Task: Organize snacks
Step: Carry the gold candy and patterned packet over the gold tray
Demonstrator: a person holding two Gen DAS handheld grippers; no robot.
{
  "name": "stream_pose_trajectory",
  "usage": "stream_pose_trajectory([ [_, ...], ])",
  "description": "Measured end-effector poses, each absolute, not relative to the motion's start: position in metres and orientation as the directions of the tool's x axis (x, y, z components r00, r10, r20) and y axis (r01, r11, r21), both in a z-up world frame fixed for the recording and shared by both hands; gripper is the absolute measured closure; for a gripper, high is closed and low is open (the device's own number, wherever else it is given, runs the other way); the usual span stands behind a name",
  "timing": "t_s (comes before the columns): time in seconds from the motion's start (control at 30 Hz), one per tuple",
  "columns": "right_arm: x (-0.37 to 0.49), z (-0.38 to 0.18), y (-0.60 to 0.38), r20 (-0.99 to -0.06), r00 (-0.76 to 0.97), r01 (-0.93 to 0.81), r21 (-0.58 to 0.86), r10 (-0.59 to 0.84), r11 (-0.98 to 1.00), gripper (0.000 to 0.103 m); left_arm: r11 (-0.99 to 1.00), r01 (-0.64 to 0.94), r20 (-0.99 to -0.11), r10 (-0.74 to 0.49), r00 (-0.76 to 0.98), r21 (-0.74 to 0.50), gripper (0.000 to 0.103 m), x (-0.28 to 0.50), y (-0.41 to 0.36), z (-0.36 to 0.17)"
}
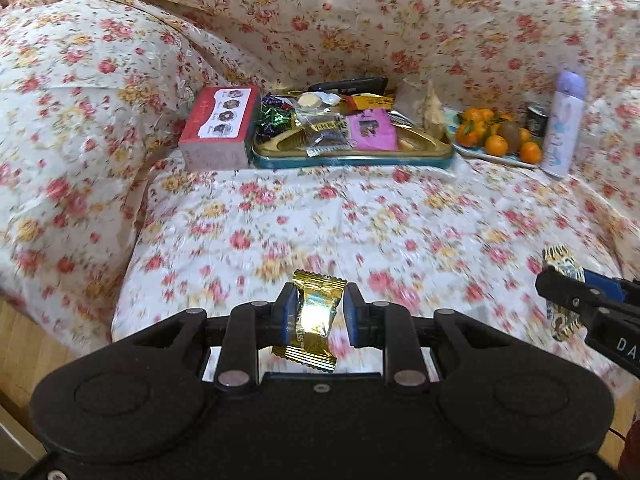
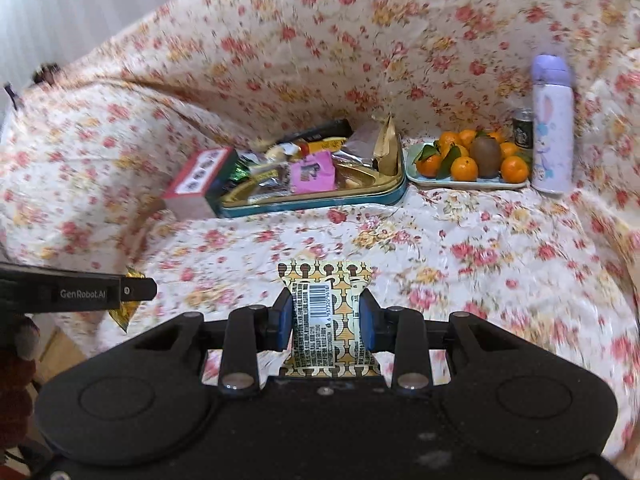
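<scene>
My left gripper [image 1: 319,312] is shut on a gold foil snack packet [image 1: 316,320], held above the flowered cloth. In the right wrist view my right gripper [image 2: 325,316] is shut on a cream and brown patterned packet [image 2: 326,312] with a barcode. Each gripper shows at the edge of the other's view: the right gripper [image 1: 560,284] with its patterned packet [image 1: 562,266], the left gripper [image 2: 138,290] with its gold packet [image 2: 126,314]. Far back, a gold tray with a teal rim [image 1: 352,156] [image 2: 320,200] holds several wrapped snacks, among them a pink packet [image 1: 372,130] [image 2: 312,174].
A red box [image 1: 220,128] [image 2: 196,184] lies left of the tray. To the right stand a plate of tangerines and a kiwi [image 1: 496,140] [image 2: 472,164], a dark can [image 1: 536,120] [image 2: 523,128] and a lilac bottle [image 1: 564,120] [image 2: 552,124]. Flowered cloth [image 1: 360,220] covers seat and backrest.
</scene>
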State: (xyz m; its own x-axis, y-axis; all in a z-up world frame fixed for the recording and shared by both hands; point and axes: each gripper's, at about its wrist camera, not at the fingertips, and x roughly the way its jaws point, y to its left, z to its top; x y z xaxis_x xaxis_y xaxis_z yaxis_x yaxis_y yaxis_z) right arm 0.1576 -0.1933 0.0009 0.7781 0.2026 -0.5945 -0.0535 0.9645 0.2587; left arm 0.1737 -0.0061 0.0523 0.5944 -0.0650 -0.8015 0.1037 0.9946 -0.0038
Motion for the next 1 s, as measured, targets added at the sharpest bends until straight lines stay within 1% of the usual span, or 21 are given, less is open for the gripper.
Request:
stream_pose_trajectory([
  [0.2,0.087,0.012,-0.187,-0.518,0.834,-0.063,0.252,0.19,0.966,0.068,0.992,0.111,-0.766,-0.028,0.642,0.057,0.071,0.112,-0.011,0.06],
  [0.4,0.025,0.017,-0.175,-0.453,0.872,-0.061,0.275,0.185,0.959,0.068,0.994,0.11,-0.76,-0.063,0.647,0.011,0.071,0.064,-0.012,0.06],
  [0.5,0.002,0.016,-0.173,-0.437,0.879,-0.056,0.3,0.189,0.952,0.068,0.995,0.104,-0.758,-0.064,0.649,0.006,0.071,0.043,-0.014,0.058],
  [0.67,-0.028,0.008,-0.169,-0.449,0.878,-0.036,0.286,0.168,0.958,0.068,0.998,0.063,-0.748,-0.028,0.663,0.018,0.071,0.019,-0.015,0.05],
  [0.77,-0.037,0.001,-0.162,-0.471,0.87,-0.03,0.247,0.147,0.969,0.068,0.998,0.055,-0.764,-0.018,0.645,0.023,0.071,0.014,-0.017,0.041],
  [0.9,-0.04,-0.012,-0.156,-0.507,0.846,-0.028,0.265,0.165,0.964,0.068,0.999,0.046,-0.796,-0.015,0.604,0.016,0.071,0.012,-0.017,0.025],
  [1.0,-0.042,-0.019,-0.152,-0.523,0.841,-0.011,0.24,0.139,0.971,0.068,0.999,0.038,-0.811,-0.007,0.585,0.019,0.071,0.011,-0.014,0.018],
])
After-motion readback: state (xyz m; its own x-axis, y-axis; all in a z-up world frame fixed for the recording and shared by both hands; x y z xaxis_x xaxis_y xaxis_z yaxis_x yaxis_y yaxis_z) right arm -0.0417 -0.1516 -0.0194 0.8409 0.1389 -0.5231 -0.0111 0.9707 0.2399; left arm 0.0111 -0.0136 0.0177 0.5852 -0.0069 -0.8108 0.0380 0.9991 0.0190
